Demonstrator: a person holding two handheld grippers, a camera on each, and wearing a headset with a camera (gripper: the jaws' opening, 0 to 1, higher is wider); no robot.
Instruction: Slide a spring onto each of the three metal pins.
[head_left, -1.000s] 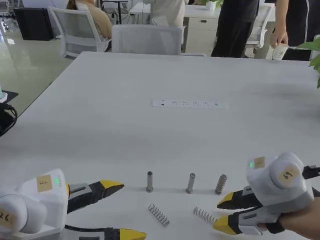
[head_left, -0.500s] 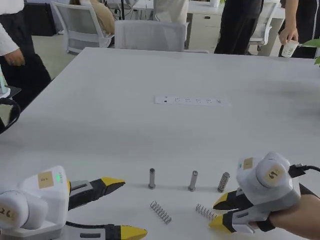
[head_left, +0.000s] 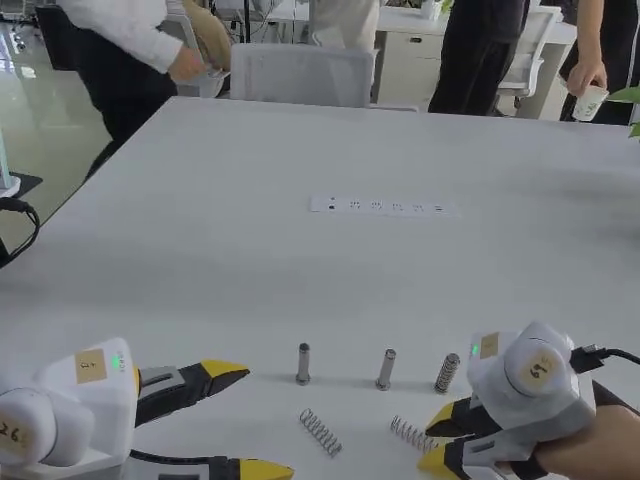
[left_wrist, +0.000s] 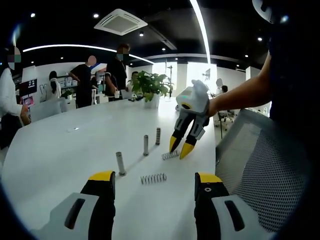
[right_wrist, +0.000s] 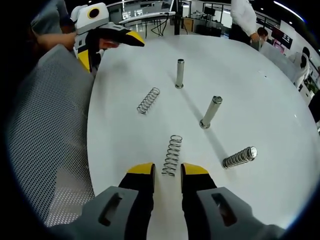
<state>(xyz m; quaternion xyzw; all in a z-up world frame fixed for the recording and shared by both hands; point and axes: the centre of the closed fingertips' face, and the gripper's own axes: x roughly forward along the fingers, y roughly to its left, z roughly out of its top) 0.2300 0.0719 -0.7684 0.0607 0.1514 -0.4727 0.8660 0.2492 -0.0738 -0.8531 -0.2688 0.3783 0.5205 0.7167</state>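
Head view: on the desk (head_left: 300, 280), a sprung pin (head_left: 446, 372) is seen right of the bare middle pin (head_left: 386, 368).

Left gripper view: the left claw (left_wrist: 155, 176) is held wide open.

Right gripper view: the right claw (right_wrist: 167, 171) is parted (narrowly) around the end of 1 loose spring (right_wrist: 172, 154) lying near the middle pin.
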